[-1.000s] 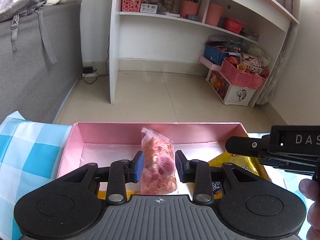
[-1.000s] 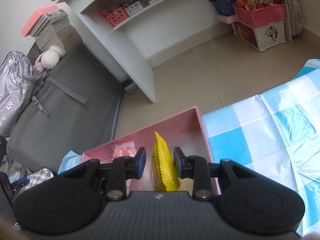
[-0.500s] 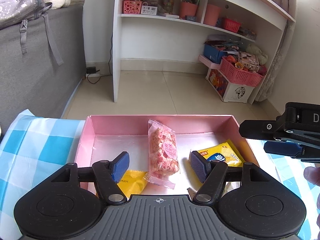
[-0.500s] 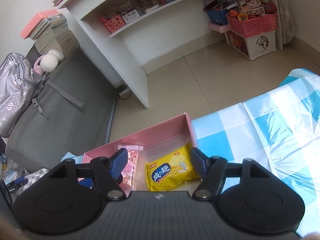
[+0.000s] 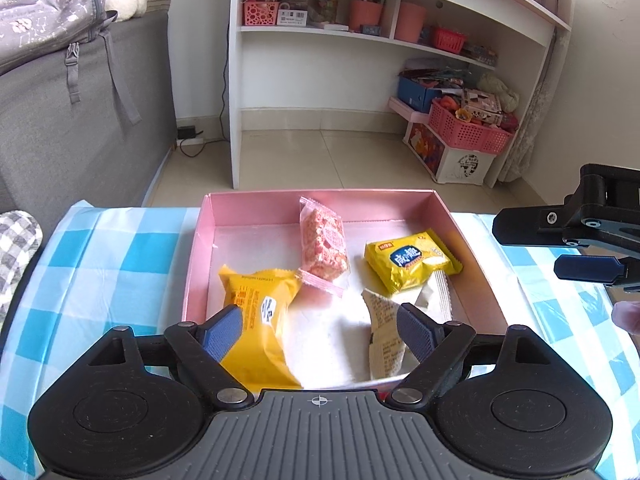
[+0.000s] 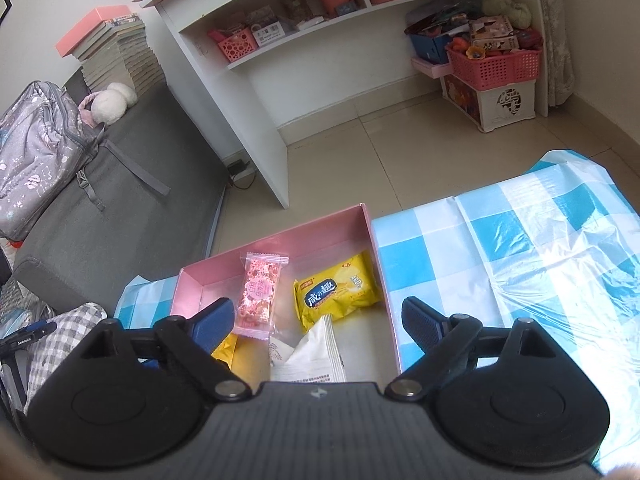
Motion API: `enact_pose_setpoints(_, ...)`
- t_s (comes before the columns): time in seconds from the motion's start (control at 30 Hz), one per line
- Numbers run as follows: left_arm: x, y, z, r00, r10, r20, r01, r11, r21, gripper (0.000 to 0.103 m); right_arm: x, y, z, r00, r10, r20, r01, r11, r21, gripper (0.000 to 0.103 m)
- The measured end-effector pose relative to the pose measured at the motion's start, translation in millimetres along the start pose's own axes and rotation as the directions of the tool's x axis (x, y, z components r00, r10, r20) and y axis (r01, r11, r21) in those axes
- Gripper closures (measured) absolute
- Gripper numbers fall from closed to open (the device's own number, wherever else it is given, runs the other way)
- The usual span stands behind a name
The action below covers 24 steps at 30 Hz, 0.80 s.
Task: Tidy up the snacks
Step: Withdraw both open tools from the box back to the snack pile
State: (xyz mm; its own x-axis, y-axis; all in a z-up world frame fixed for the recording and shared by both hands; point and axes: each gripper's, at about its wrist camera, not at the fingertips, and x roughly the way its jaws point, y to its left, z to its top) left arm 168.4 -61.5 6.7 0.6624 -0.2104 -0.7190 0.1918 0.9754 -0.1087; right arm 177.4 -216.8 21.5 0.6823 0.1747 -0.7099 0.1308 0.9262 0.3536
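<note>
Both grippers you hold are spread, jaws just opened, nothing clamped. Your left gripper hangs over the near end of the pink box; your right gripper over its near right wall, which runs between the pads. Nearest in the box: orange-yellow packet under the left pad, white packet by the right pad. Further in, pink rice-crisp bar lies flat mid-box, yellow cracker pack flat to its right, partly on the white one. Box sits on the blue-checked tablecloth at the far edge. Beyond it: tiled floor, white shelf unit.
</note>
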Motion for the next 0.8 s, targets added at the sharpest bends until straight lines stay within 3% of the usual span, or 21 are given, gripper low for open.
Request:
enact_pose_setpoints(0.33,-38,3,-26,0.999,0.005,-0.043,-0.004,1.0,0.028,0.009,-24,8,-26,0.999,-0.037,-0.023,0.036,0.999,-0.029,0.006)
enact_pose_setpoints(0.8,-71,21,-80,0.983,0.025,-0.179,-0.023,1.0,0.013,0.008,-40,18,-71,0.992,-0.09,-0.094,0.081,0.992,-0.093,0.002)
